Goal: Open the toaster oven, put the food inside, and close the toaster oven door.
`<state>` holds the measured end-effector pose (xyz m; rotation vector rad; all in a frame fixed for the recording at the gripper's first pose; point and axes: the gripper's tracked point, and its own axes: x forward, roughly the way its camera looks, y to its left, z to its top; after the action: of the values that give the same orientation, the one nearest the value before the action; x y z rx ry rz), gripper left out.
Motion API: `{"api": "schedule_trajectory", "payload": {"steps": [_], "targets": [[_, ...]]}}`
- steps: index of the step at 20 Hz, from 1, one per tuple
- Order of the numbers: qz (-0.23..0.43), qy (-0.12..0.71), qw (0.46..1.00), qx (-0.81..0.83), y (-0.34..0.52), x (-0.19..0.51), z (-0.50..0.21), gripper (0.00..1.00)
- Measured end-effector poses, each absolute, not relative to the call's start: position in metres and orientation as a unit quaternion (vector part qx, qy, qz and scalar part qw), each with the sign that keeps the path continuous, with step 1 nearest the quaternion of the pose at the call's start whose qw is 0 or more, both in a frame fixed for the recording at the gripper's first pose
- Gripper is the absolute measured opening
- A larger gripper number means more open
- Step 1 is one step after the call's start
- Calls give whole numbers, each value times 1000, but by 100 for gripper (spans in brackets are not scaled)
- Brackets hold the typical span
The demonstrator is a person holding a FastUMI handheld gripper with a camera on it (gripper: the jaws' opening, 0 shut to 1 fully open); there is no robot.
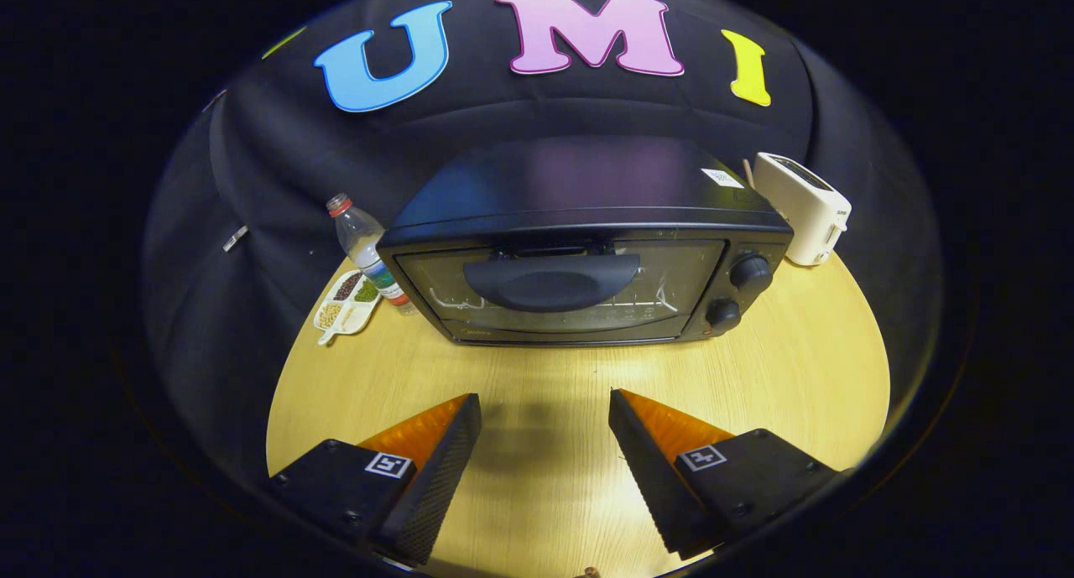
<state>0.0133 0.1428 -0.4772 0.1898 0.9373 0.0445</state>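
A black toaster oven stands on the round wooden table, beyond my fingers. Its glass door is closed, with a wide dark handle across the middle and a wire rack faintly visible behind the glass. Two knobs sit on the oven's right side. My gripper hovers above the table in front of the oven, open, with nothing between the fingers. A small divided dish of food with beans and grains lies left of the oven.
A plastic water bottle stands next to the dish at the oven's left corner. A white toaster sits behind the oven to the right. Bare tabletop lies between my fingers and the oven door.
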Motion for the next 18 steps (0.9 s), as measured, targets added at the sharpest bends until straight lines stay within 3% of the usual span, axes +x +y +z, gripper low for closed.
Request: {"api": "schedule_trajectory", "payload": {"steps": [6, 12, 18], "targets": [[18, 385, 918, 91, 121, 1, -417, 99], [-26, 265, 961, 73, 56, -37, -295, 99], [-23, 151, 988, 19, -14, -69, -170, 98]]}}
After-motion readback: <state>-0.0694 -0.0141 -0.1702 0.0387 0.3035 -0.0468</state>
